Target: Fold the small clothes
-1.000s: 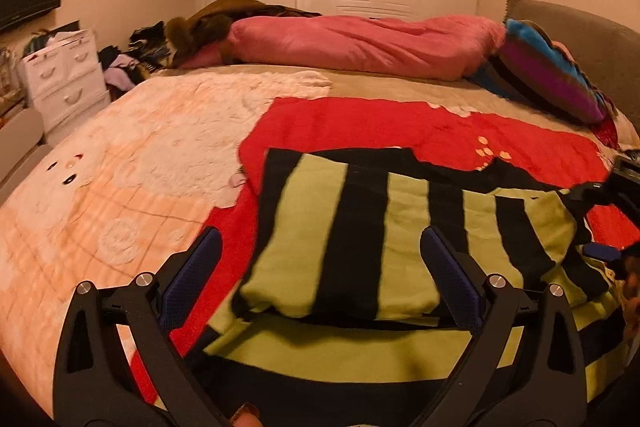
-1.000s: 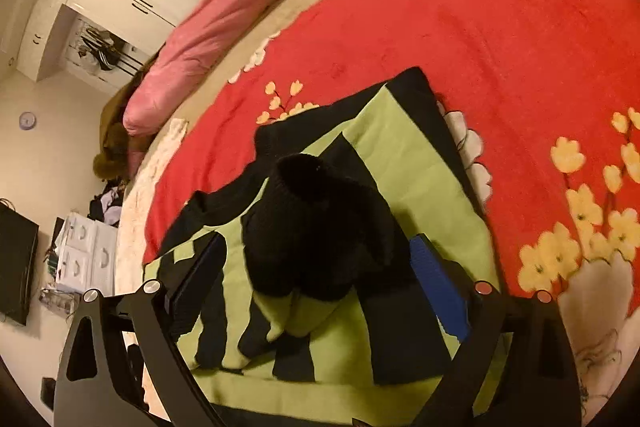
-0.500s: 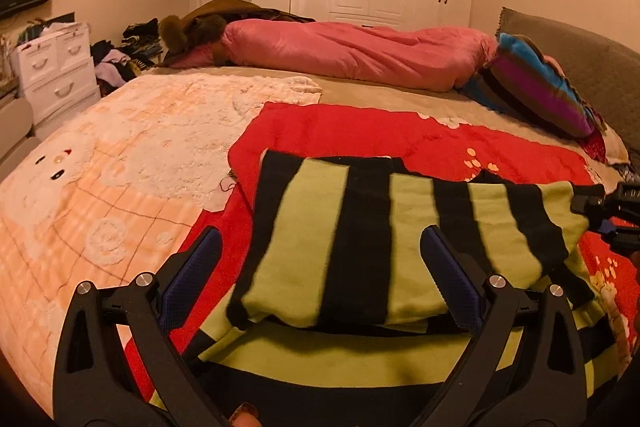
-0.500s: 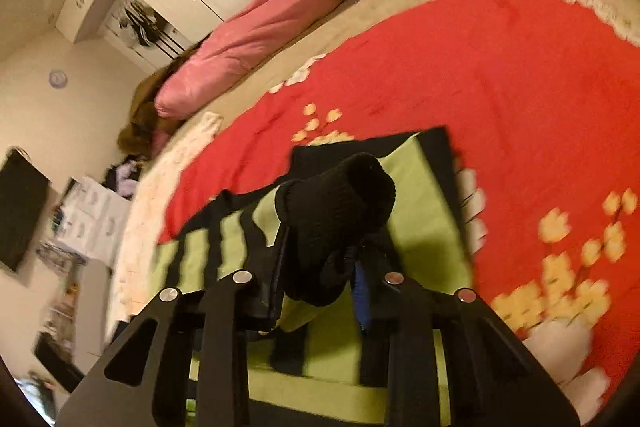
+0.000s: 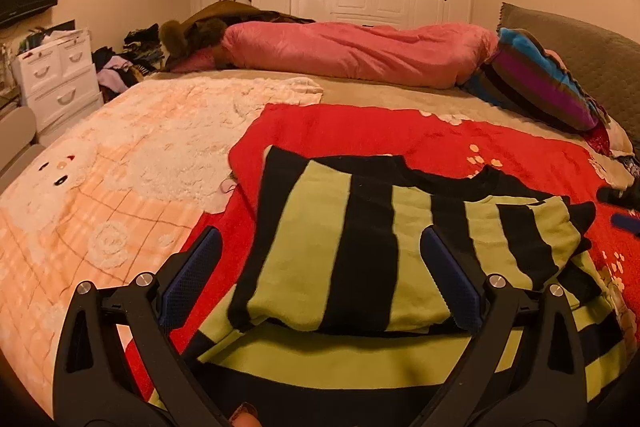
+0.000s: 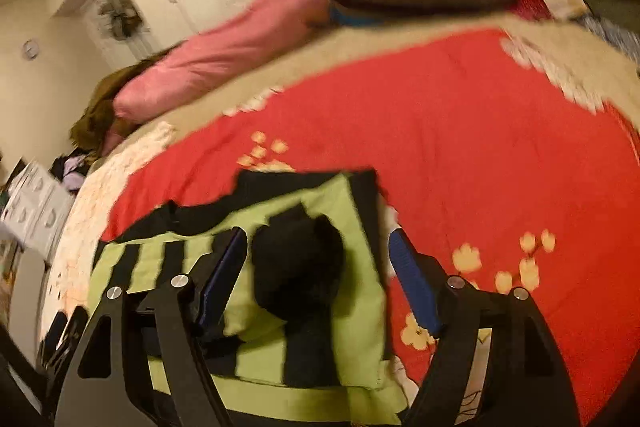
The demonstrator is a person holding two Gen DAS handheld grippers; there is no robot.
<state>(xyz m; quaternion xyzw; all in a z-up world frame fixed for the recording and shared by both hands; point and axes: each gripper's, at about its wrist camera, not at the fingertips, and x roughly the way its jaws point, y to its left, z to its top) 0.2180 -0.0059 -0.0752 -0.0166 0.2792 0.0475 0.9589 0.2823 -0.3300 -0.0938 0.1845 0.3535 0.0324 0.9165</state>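
1. Your right gripper (image 6: 316,279) has just been opening; its jaws straddle the black cuff (image 6: 298,263) without pinching.
2. Your left gripper (image 5: 320,283) is spread above the striped sweater (image 5: 344,251).
3. The soft, limp knit lies part-folded on the red blanket (image 5: 400,131); grip hems.

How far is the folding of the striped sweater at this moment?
Done: both sleeves of the striped sweater lie folded across its body on the red blanket. In hand: nothing; the right gripper has just been opening, its jaws apart around the black cuff, and the left gripper hovers open. Left: probably folding the body in half.
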